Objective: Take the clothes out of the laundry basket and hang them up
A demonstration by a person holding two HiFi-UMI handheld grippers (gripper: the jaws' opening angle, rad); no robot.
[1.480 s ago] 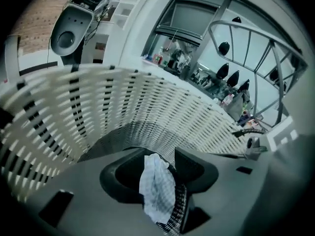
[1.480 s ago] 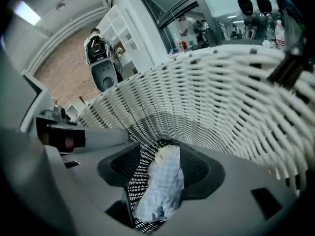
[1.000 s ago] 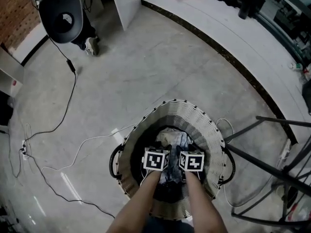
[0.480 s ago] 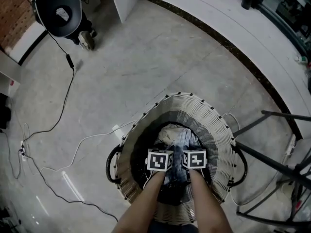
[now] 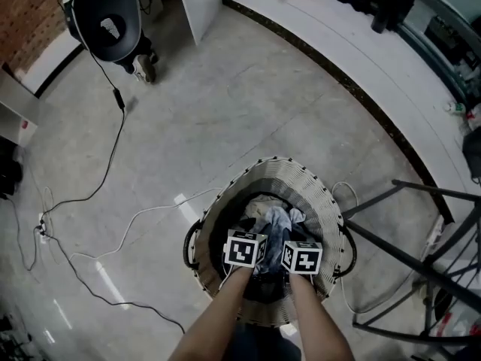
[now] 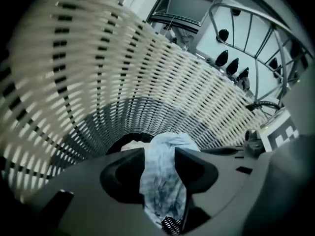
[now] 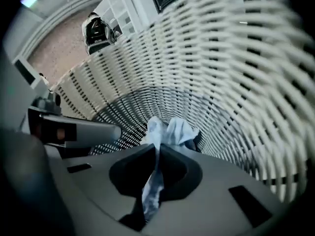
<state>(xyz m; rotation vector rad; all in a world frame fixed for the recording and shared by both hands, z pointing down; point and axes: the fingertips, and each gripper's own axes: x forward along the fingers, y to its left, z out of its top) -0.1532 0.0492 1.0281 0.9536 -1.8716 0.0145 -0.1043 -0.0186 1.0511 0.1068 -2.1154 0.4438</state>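
A woven laundry basket point(image 5: 301, 175) stands on the floor below me, with both grippers inside it. A pale blue garment point(image 5: 276, 220) lies bunched on top of darker clothes. My left gripper point(image 6: 159, 154) is shut on a thick fold of this garment point(image 6: 162, 181), which fills the gap between its jaws. The right gripper point(image 7: 157, 149) has just been closing and now pinches a thin strip of the same garment point(image 7: 172, 129). In the head view the two marker cubes sit side by side, left point(image 5: 244, 249) and right point(image 5: 302, 256).
The basket wall point(image 6: 147, 73) surrounds both grippers closely. A whitish cloth point(image 6: 130, 145) lies deeper in the basket. A dark metal rack point(image 5: 421, 254) stands to the right. Cables point(image 5: 113, 194) trail over the floor at left. A black chair point(image 5: 109, 25) is far left.
Both grippers have risen a little inside the basket, and the pale blue garment now bunches up higher between the cubes. The right gripper's jaws have shut on it.
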